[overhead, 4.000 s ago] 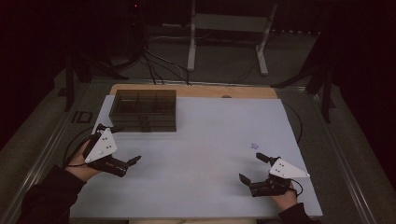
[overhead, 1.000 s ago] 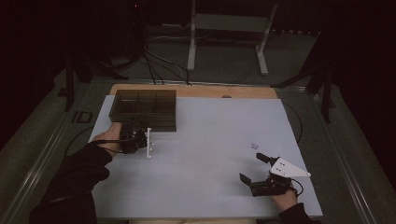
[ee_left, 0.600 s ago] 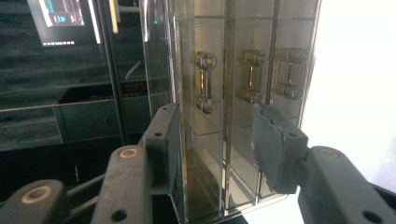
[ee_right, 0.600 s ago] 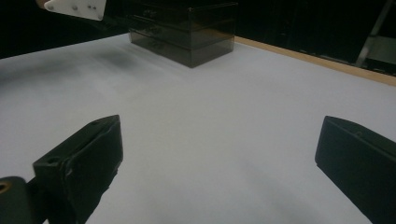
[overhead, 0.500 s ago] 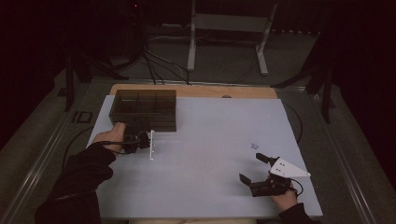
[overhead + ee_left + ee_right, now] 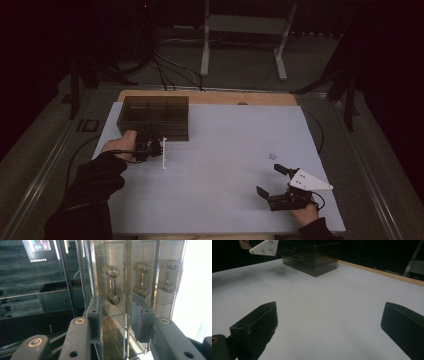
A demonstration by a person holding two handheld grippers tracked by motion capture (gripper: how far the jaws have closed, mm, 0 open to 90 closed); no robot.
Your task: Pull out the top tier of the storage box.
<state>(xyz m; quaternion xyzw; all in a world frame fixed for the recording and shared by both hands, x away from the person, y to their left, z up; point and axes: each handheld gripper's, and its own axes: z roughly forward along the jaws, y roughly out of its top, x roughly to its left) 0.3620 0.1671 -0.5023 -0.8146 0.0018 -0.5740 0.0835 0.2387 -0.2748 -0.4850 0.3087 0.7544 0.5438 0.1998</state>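
Drawer box (image 6: 154, 117) at far-left of white table (image 6: 225, 170), L gripper (image 6: 149, 147) at its front.

Smoky clear box sat at table's back-left, near wooden edge; dumbbell-shaped handles (image 6: 112, 285) showed on its drawer fronts in left gripper view. L gripper (image 6: 113, 312) was turned on its side, jaws just been closing, w/ a clear drawer front betw. the pads; pads looked close on either side but couldn't tell if pressing. R gripper (image 6: 274, 181) rested on table near front-right, well apart from box, jaws wide apart w/ nothing betw. them (image 6: 327, 322). Small purple mark (image 6: 272, 156) lay just beyond it.
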